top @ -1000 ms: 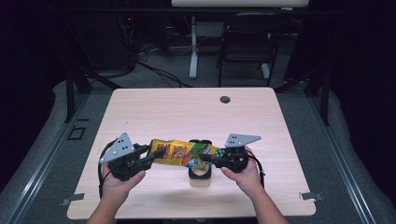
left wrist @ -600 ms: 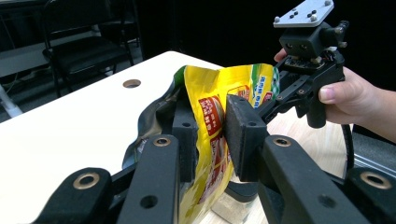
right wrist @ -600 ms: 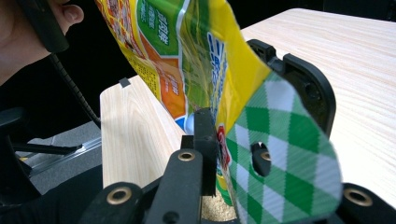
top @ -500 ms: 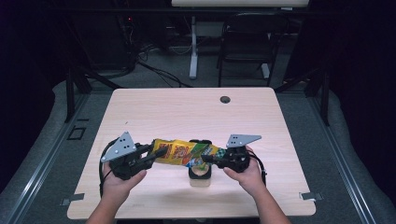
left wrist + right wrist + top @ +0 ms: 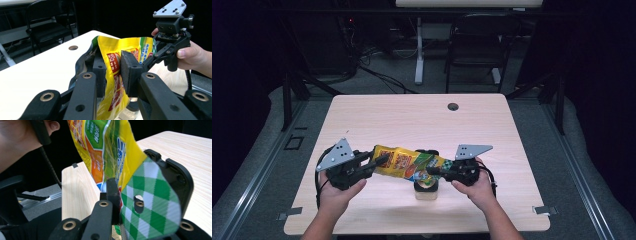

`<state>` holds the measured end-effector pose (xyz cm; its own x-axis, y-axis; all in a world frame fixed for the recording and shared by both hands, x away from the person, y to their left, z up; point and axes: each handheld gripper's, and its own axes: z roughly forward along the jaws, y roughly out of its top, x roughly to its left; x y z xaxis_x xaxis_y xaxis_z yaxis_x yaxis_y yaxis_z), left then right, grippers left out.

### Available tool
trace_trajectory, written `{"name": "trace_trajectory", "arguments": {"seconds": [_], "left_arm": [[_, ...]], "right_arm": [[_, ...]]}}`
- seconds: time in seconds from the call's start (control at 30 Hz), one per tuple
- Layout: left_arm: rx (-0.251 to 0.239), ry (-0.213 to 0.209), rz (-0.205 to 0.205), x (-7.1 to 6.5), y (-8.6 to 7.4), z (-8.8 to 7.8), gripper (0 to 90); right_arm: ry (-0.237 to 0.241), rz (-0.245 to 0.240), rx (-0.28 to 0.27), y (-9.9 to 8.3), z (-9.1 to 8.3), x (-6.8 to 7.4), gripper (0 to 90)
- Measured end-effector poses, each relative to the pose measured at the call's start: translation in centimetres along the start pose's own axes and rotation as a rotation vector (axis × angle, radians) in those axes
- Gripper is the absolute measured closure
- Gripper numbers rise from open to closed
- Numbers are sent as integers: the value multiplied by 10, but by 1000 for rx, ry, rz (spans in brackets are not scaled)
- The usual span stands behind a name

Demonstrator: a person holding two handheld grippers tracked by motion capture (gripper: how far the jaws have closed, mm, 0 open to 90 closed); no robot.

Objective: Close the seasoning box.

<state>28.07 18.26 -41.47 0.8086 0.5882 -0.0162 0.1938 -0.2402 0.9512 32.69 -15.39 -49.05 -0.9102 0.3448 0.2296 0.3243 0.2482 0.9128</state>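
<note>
Near the desk's front edge, my left gripper [image 5: 379,162] and right gripper [image 5: 434,170], just closing, both clamped the snack bag [image 5: 404,162] above the jar [image 5: 426,189]; uneven pulling risked tearing it.

black chair [image 5: 472,42], white table leg [image 5: 419,55]

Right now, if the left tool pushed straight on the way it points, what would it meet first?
The yellow snack bag already clamped between its pads; beyond that, likely the right tool holding the bag's far end, though depth is unclear.
</note>
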Motion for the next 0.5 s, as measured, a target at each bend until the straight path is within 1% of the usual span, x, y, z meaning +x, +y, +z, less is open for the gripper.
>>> {"name": "trace_trajectory", "arguments": {"seconds": [0.23, 0.3, 0.37, 0.5], "left_arm": [[5, -9, 6, 3, 2, -1, 748], [-4, -15, 6, 4, 1, -1, 747], [6, -9, 13, 5, 2, -1, 745], [9, 0, 12, 5, 1, -1, 744]], "right_arm": [[47, 21, -28, 0, -1, -2, 900], [58, 25, -34, 0, -1, -2, 900], [67, 28, -42, 0, -1, -3, 900], [57, 31, -42, 0, 1, -3, 900]]}}
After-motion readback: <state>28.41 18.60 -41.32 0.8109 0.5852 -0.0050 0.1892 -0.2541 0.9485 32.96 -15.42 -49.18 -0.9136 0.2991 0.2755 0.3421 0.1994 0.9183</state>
